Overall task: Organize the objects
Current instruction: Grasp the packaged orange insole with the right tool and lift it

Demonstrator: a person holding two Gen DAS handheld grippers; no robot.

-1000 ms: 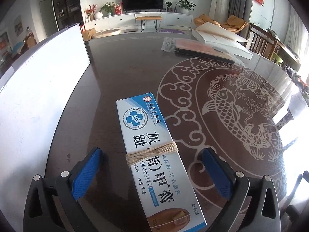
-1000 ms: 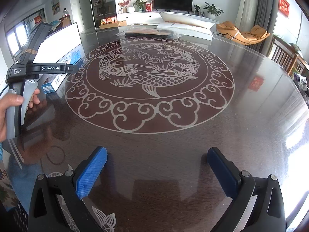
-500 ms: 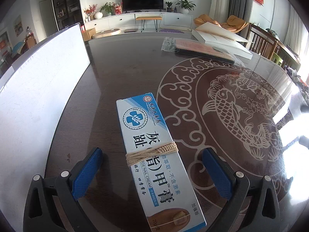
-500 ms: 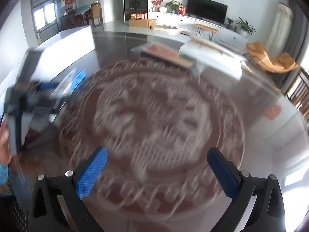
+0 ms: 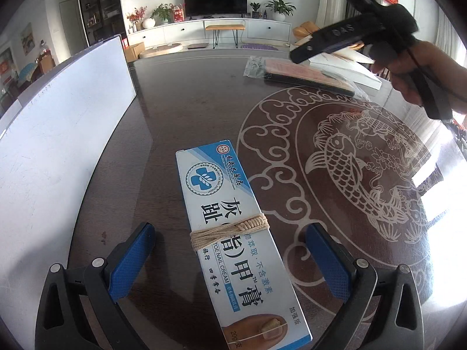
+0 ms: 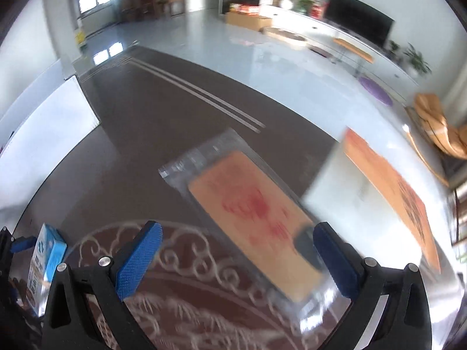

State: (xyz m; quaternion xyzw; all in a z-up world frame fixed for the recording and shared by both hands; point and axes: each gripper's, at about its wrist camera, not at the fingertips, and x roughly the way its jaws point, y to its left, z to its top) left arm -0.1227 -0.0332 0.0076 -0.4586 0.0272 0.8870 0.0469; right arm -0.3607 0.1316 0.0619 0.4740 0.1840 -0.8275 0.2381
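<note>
A blue and white toe nail cream box (image 5: 230, 233), bound with twine, lies flat on the dark table (image 5: 186, 110). My left gripper (image 5: 230, 259) is open, its blue pads either side of the box without touching it. My right gripper (image 6: 236, 259) is open and empty, just above a flat orange item in a clear plastic bag (image 6: 256, 218). That bagged item (image 5: 306, 73) also shows at the far right in the left wrist view, under the right gripper's body (image 5: 364, 35). The cream box (image 6: 43, 259) shows at the lower left in the right wrist view.
A large white board (image 5: 58, 122) stands along the table's left side. A flat white and orange box (image 6: 379, 192) lies right of the bagged item. The table top carries a carved fish medallion (image 5: 350, 169). Living-room furniture lies beyond.
My right gripper has swung quickly across the table to the far side and now hovers over the bagged orange item. The left gripper and cream box have not moved.
</note>
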